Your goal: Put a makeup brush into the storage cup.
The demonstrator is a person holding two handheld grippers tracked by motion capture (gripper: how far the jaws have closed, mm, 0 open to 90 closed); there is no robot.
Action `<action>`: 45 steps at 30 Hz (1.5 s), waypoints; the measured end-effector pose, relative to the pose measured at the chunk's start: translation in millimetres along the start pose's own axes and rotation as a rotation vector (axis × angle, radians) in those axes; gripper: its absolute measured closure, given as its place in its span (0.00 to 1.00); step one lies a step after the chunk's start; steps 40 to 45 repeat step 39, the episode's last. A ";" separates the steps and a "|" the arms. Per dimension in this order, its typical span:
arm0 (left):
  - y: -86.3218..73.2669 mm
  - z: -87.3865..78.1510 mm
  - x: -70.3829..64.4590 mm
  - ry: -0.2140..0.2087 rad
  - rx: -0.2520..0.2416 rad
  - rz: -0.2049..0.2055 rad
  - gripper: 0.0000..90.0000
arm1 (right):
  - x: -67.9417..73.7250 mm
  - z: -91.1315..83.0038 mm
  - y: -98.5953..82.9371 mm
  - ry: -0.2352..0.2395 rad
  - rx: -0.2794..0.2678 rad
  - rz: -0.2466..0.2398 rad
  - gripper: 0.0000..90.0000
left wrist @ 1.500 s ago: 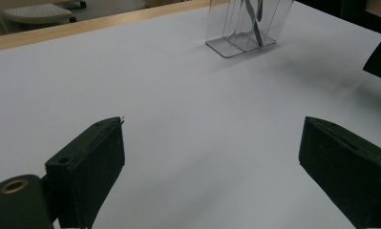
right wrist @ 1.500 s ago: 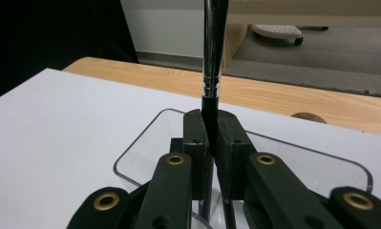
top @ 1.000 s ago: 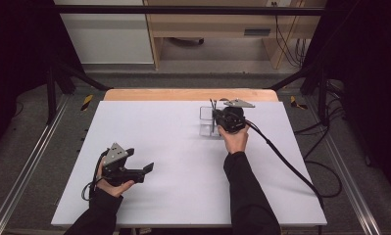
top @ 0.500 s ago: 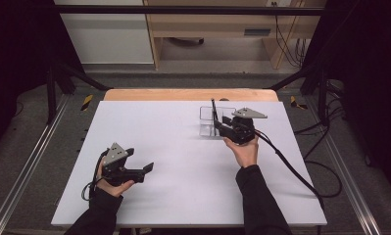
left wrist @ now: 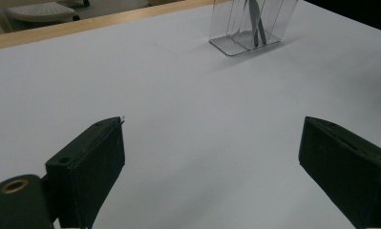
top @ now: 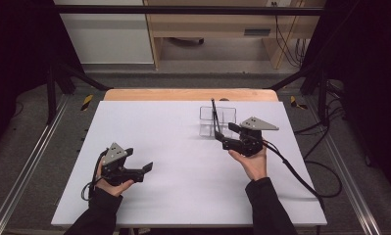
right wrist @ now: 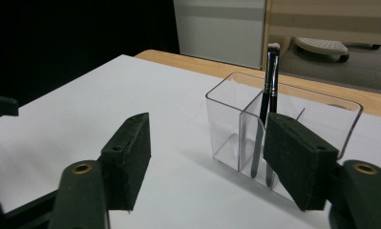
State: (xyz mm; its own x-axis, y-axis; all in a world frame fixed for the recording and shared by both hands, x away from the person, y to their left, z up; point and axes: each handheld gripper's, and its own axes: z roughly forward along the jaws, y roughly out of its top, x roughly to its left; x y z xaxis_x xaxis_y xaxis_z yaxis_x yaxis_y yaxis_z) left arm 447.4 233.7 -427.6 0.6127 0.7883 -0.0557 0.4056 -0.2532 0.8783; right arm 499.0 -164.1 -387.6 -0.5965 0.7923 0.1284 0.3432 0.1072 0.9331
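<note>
Standing near-upright in the clear organizer (top: 218,120) at upper centre of the high view, brush (top: 214,113) — long axis vertical, leaning slightly. Right claw (top: 219,136) just below-right of it, jaws wide, empty. Left claw (top: 146,168) at lower left, well apart on the worktop (top: 183,161) — also wide, empty.

Bench (top: 183,147): white top, wooden strip showing along its far edge. Clear organizer (top: 217,121) is standing directly on it, near that far edge, right of centre. A dark brush (top: 214,116) is standing upright inside the organizer.
</note>
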 end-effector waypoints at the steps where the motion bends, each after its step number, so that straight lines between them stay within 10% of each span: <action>1: -0.3 0.0 0.6 0.003 0.001 0.000 0.09 | -0.3 -1.9 -1.8 0.001 0.001 0.000 0.34; 20: -5.0 -2.4 3.7 0.022 0.008 -0.012 0.08 | -6.6 -37.5 -33.2 -0.017 0.035 -0.019 0.07; 45: -10.8 -3.2 7.6 0.026 0.022 -0.014 0.08 | -20.2 -62.5 -69.5 -0.032 0.057 0.017 0.05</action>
